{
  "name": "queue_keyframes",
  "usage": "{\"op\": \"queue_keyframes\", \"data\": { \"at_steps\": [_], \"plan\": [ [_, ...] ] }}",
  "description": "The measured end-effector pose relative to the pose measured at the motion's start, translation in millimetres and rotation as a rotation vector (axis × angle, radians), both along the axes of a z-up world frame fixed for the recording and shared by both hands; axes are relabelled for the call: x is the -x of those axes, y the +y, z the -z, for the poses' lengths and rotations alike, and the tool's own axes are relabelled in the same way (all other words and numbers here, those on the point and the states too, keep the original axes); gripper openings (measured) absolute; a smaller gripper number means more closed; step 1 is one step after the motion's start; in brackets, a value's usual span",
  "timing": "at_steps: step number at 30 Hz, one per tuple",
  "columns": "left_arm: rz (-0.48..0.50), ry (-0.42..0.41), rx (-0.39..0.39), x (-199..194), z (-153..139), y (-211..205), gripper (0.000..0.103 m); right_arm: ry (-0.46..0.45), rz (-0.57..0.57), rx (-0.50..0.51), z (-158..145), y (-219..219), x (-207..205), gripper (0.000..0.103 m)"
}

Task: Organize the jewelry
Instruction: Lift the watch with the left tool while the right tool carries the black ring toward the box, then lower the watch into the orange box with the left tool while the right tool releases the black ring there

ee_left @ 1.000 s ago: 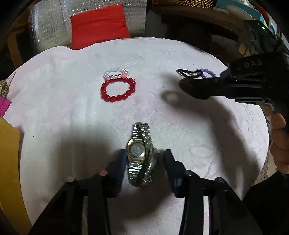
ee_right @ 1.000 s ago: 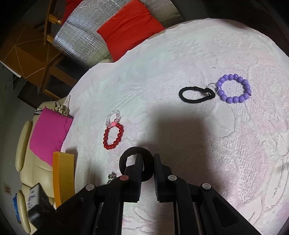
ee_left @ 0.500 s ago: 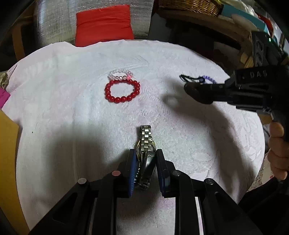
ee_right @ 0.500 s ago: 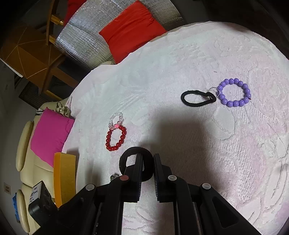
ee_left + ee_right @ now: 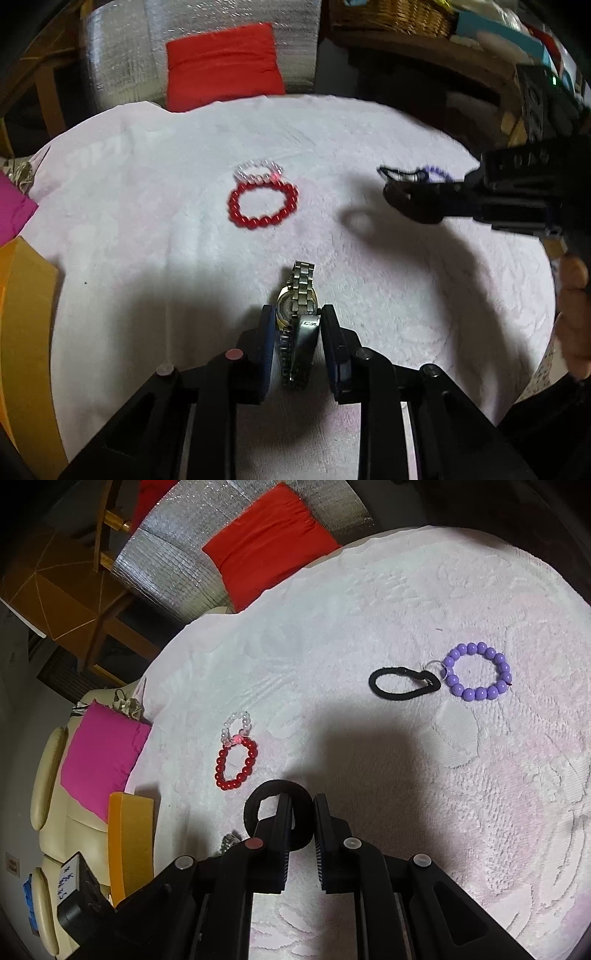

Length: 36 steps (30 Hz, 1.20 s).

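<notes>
While our left fingers clamp the watch lengthwise near us, our right fingers, clamped on a black hair tie, sit nearer the far-right black band.

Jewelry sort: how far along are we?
Roughly midway. Looks done: red bracelet touching clear bead bracelet; purple bracelet beside black hair tie. In hand: left gripper shut on watch; right gripper shut on black scrunchie. Left: placing both on the white cloth.
</notes>
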<state>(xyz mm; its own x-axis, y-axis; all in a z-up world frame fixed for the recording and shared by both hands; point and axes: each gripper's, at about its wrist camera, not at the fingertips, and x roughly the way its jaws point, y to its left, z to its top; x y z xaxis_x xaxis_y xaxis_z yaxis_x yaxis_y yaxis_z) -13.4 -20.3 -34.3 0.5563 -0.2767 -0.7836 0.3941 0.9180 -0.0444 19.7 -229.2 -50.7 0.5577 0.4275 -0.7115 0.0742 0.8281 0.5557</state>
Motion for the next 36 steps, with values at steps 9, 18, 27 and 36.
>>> {"op": "queue_keyframes", "data": {
  "at_steps": [9, 18, 27, 36],
  "plan": [
    [-0.087, -0.158, 0.065, 22, -55, 26, 0.026, -0.073, -0.049, 0.034, -15, 28, 2, 0.013],
    [-0.166, -0.248, 0.057, 51, -95, 51, 0.023, -0.152, -0.126, 0.045, -31, 77, 9, 0.013],
    [-0.240, -0.311, 0.071, 71, -122, 88, 0.022, -0.233, -0.185, 0.049, -54, 121, 24, 0.013],
    [-0.314, -0.359, 0.093, 89, -146, 126, 0.022, -0.279, -0.223, 0.048, -71, 159, 29, 0.013]
  ]
}}
